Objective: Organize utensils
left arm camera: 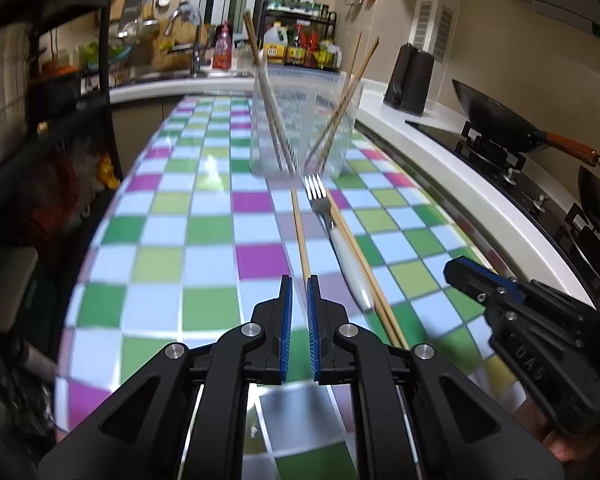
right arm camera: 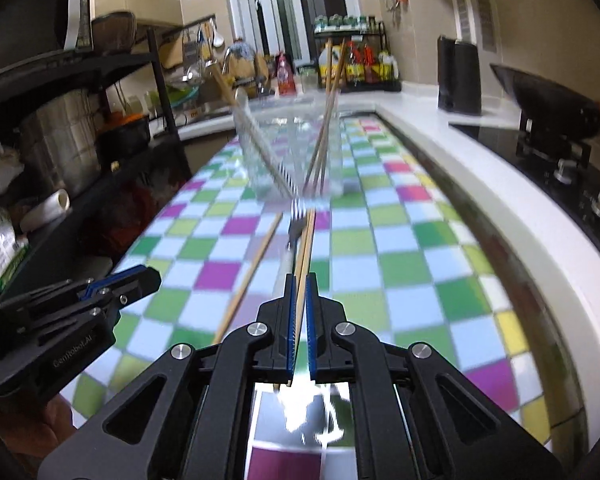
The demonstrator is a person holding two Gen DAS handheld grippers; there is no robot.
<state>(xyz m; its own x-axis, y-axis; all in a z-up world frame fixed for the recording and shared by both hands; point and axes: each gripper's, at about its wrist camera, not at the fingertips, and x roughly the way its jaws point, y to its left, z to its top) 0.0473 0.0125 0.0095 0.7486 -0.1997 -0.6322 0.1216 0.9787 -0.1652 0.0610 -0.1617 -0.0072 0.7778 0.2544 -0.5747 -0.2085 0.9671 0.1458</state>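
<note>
A clear plastic tub (left arm camera: 300,132) stands on the checkered tablecloth (left arm camera: 204,240) with several chopsticks leaning inside it. In front of it lie a white-handled fork (left arm camera: 320,200), a pair of chopsticks (left arm camera: 364,268) along its right side, and a single chopstick (left arm camera: 300,232) to its left. My left gripper (left arm camera: 299,280) is shut and empty, hovering over the near end of the single chopstick. My right gripper (right arm camera: 299,280) is also shut, above the pair of chopsticks (right arm camera: 306,248), which show through the slit between its pads. Each gripper appears in the other's view: right (left arm camera: 454,266), left (right arm camera: 154,276).
A white counter edge (left arm camera: 440,168) runs along the table's right side, with a wok (left arm camera: 500,120) on a stove and a black appliance (left arm camera: 410,80) behind it. A black shelf rack (left arm camera: 60,100) stands at the left. Sauce bottles (left arm camera: 300,44) and a sink are at the back.
</note>
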